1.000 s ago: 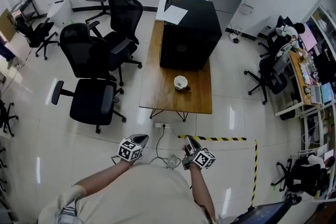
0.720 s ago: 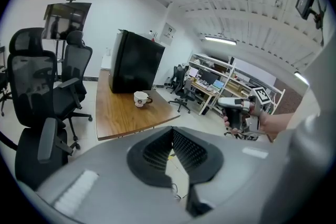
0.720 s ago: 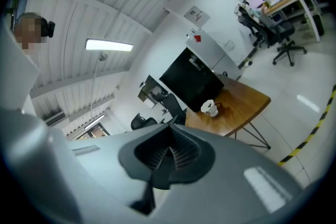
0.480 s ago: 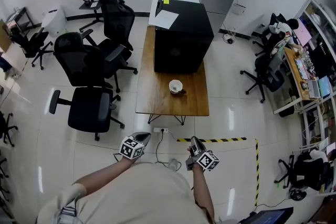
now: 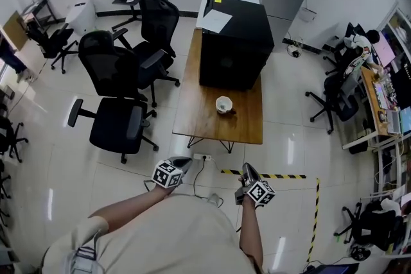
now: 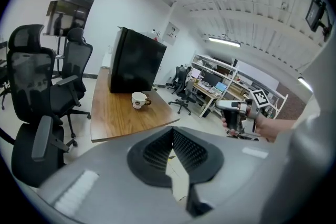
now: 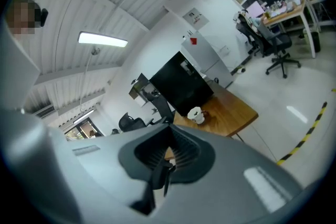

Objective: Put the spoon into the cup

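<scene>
A white cup [image 5: 223,103] stands near the front of a wooden table [image 5: 199,122], well ahead of me; it also shows in the left gripper view as the cup [image 6: 138,99] and in the right gripper view as the cup [image 7: 195,114]. A small brown thing lies just right of it; I cannot tell whether it is the spoon. My left gripper [image 5: 185,162] and right gripper [image 5: 246,167] are held over the floor short of the table, both shut and empty. The left gripper [image 6: 172,128] and the right gripper [image 7: 170,127] point toward the table.
A big black box [image 5: 234,42] fills the table's far half, with paper on top. Black office chairs [image 5: 115,119] stand left of the table. A power strip with cable [image 5: 200,155] and yellow-black floor tape [image 5: 273,175] lie between me and the table. Desks with people line the right wall.
Both grippers have edged forward over the floor toward the table. Their jaws have stayed shut and the cup has not moved.
</scene>
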{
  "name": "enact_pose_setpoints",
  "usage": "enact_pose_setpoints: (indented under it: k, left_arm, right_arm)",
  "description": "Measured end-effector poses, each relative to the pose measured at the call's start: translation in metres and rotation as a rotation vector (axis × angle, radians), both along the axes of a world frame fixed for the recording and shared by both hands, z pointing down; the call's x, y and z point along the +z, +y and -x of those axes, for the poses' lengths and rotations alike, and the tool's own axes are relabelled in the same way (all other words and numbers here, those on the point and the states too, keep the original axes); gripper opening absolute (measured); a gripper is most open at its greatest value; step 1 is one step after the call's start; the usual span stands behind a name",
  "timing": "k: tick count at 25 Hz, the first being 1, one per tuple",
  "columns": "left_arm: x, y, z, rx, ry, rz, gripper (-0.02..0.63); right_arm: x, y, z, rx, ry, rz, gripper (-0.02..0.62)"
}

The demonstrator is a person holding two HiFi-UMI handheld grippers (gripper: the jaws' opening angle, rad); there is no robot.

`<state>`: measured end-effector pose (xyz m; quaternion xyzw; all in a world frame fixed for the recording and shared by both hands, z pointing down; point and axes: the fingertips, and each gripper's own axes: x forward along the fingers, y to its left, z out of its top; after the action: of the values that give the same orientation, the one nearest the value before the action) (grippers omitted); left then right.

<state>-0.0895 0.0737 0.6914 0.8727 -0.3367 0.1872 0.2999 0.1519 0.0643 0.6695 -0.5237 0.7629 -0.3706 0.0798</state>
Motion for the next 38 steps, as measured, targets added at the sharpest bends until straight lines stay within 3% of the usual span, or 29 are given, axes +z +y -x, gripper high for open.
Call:
enact_pose_setpoints:
  k: [9,18,38]
  left_arm:
    - [-0.006,-0.002,-0.005,-0.062,0.013,0.006,0.003]
    - [-0.003,0.000,-0.015,-0.142,0.054,0.012,0.003]
    - [-0.007,0.007,-0.051,-0.176,0.039,0.006,0.003]
  right_arm:
    - [-0.017,-0.031,0.001,-0.076,0.053,-0.019,0.003]
    - [-0.016,-0.029,-0.011,-0.124,0.060,-0.002,0.003]
    - [-0.013,-0.024,-0.061,-0.130,0.076,-0.023,0.003]
